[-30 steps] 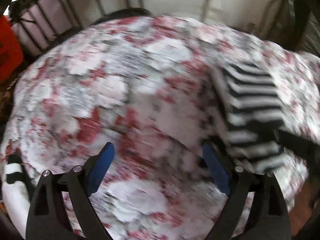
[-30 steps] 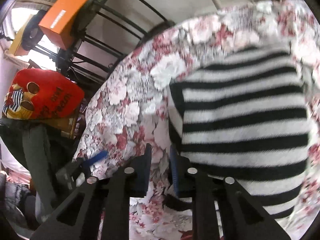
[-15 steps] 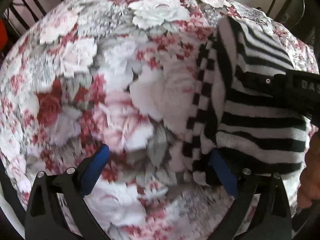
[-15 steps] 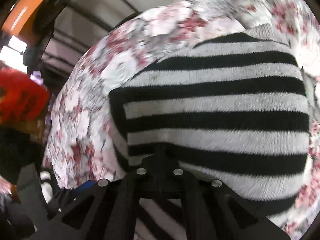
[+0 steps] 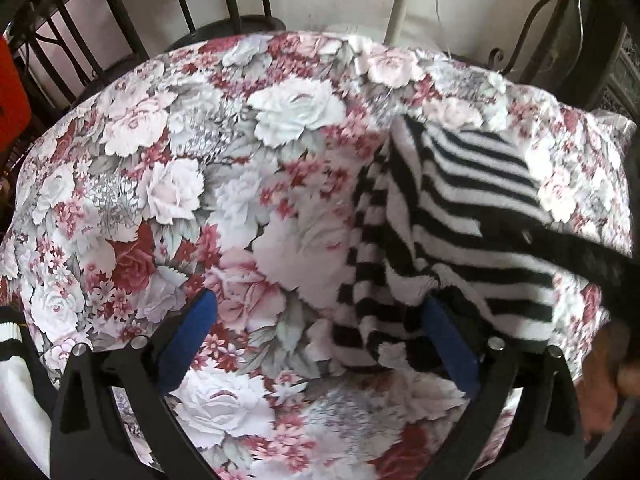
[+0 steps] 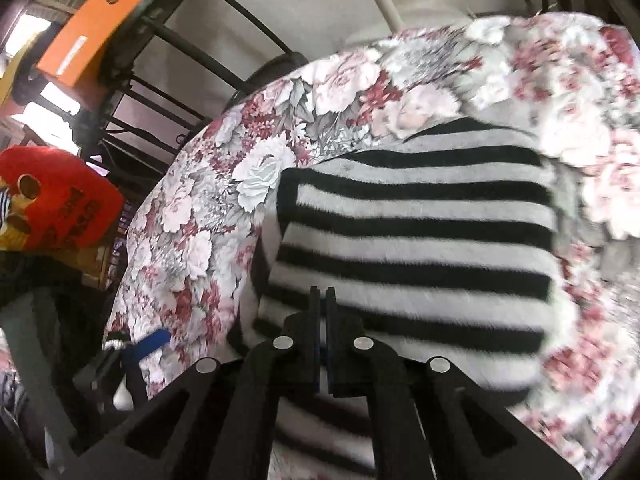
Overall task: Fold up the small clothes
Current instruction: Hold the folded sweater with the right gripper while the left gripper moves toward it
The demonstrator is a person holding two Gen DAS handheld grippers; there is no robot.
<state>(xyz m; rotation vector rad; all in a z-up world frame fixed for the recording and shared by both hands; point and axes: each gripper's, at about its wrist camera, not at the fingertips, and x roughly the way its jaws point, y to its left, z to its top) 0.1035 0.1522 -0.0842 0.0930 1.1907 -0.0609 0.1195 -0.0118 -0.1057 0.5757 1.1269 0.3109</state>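
Note:
A black-and-white striped knit garment (image 5: pixel 472 216) lies folded on the flowered cloth (image 5: pixel 168 184), at the right in the left wrist view and filling the middle of the right wrist view (image 6: pixel 420 248). My left gripper (image 5: pixel 320 328) is open, low over the cloth, its right blue pad (image 5: pixel 448 340) against the garment's near left edge. My right gripper (image 6: pixel 323 304) has its jaws pressed together over the garment's near edge; whether cloth is pinched between them I cannot tell. Its dark body crosses the garment in the left wrist view (image 5: pixel 592 264).
Black metal bars (image 5: pixel 128 36) and a wall stand behind the cloth-covered surface. An orange box (image 6: pixel 88 40) and a red cushion (image 6: pixel 60 200) sit off to the left. A white sleeve with black bands (image 5: pixel 16 360) is at the lower left.
My right gripper closed from slightly open to fully shut at the garment's near edge. My left gripper moved toward the garment, and its right pad now touches the garment's edge.

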